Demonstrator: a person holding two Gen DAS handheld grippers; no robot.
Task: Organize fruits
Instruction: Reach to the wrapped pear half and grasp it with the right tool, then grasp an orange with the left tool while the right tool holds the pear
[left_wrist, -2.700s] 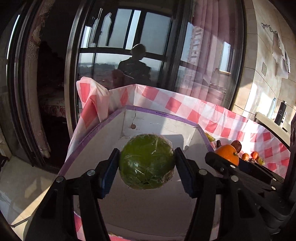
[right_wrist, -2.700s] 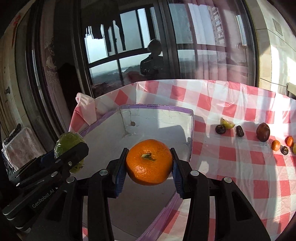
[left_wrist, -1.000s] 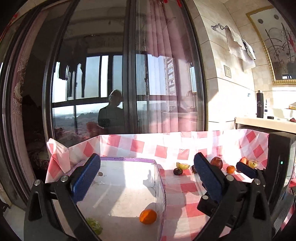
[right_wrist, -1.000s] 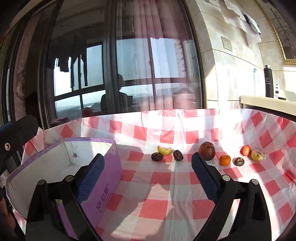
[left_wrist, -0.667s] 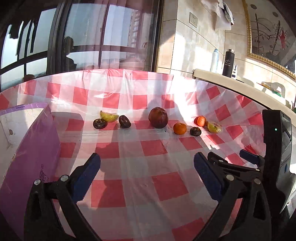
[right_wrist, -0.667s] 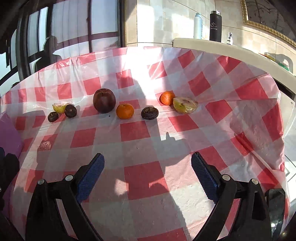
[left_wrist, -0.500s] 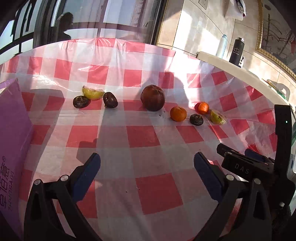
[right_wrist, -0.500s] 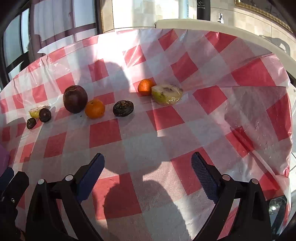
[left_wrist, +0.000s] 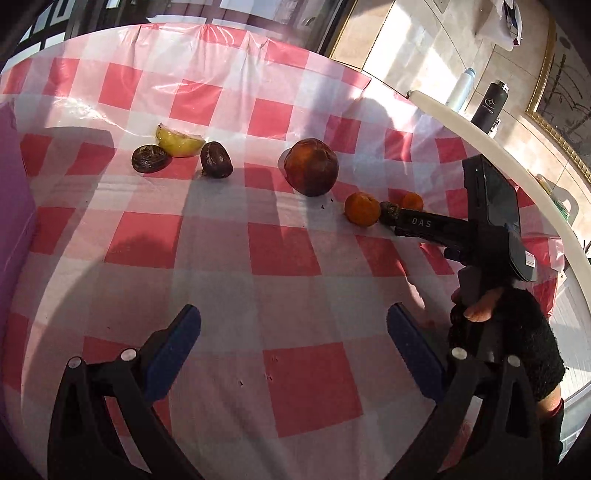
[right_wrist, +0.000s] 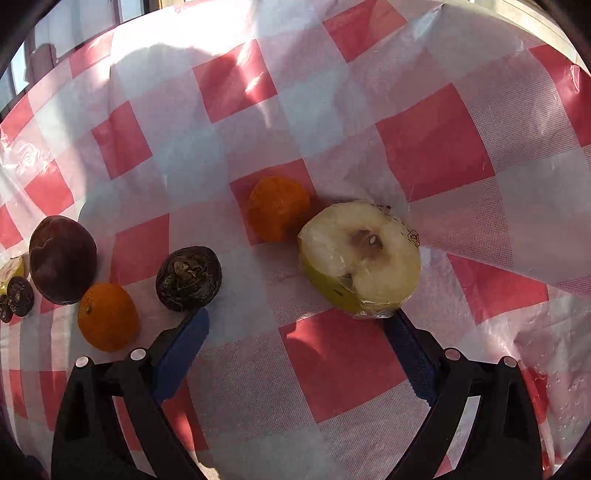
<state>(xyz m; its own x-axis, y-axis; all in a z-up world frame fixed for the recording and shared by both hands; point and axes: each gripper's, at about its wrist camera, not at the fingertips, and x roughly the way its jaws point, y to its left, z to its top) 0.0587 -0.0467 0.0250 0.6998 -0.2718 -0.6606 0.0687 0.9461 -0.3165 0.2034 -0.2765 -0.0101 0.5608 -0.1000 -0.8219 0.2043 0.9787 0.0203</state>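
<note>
The right gripper (right_wrist: 297, 332) is held wide open and empty, its right jaw touching the halved pear (right_wrist: 360, 258). The left gripper (left_wrist: 293, 332) is likewise spread wide with nothing between its jaws, above the checkered surface (left_wrist: 288, 258).

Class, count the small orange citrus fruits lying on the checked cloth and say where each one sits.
2. One orange fruit lies between the big dark red fruit and the dark wrinkled fruit; the other lies against the wrapped cut pear half. None seems hidden.

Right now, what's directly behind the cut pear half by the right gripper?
A small orange sits just behind the cut pear half, touching or nearly touching its far-left edge. The pear hides the cloth beneath itself; nothing else shows there.
</note>
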